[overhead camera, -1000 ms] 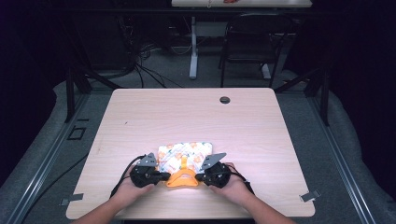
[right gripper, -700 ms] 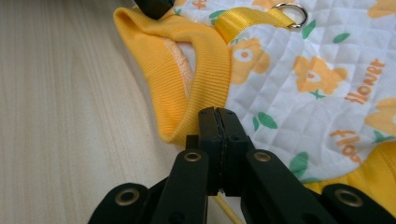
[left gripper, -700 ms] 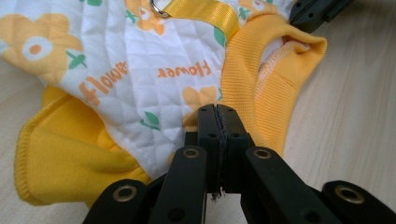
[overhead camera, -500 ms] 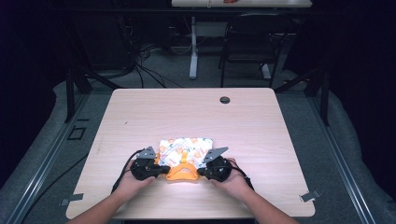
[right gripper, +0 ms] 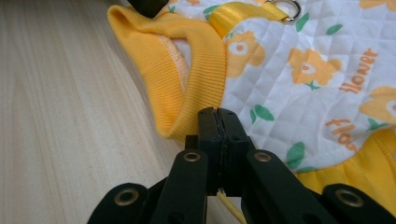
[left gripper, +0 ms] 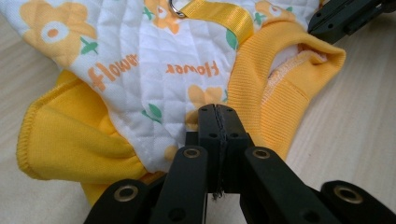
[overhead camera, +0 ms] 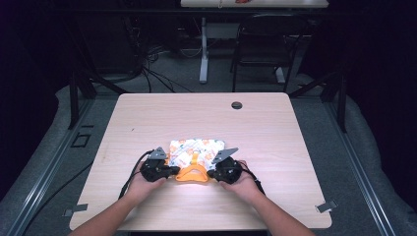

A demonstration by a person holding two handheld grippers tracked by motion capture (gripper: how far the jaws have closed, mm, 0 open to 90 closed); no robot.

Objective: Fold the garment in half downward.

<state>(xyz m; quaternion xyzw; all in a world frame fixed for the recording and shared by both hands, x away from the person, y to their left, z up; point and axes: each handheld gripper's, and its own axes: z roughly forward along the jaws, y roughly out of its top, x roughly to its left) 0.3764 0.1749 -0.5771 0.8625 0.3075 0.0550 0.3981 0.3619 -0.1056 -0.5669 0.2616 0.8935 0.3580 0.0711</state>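
A small quilted garment [overhead camera: 196, 149], white with orange flowers and the word "flower", lies flat on the wooden table [overhead camera: 275, 132] near the front edge. Its yellow ribbed collar [overhead camera: 192, 173] faces the person. My left gripper [overhead camera: 172, 170] is shut on the garment's left side by the collar, jaws pressed together over the fabric [left gripper: 154, 79]. My right gripper [overhead camera: 211, 173] is shut on the right side, next to the collar [right gripper: 205, 60]. A yellow strap with a metal ring [right gripper: 287, 7] runs up the garment's back. The right gripper's jaw tip [left gripper: 345, 16] shows across the collar opening.
A dark round grommet hole [overhead camera: 236, 105] sits near the table's far edge. Bare wood lies to both sides of the garment and behind it. Beyond the table stand a chair [overhead camera: 255, 44] and another desk's leg [overhead camera: 203, 54] on the grey floor.
Both grippers and the garment between them have shifted a little away from the person, and the garment now lies flatter.
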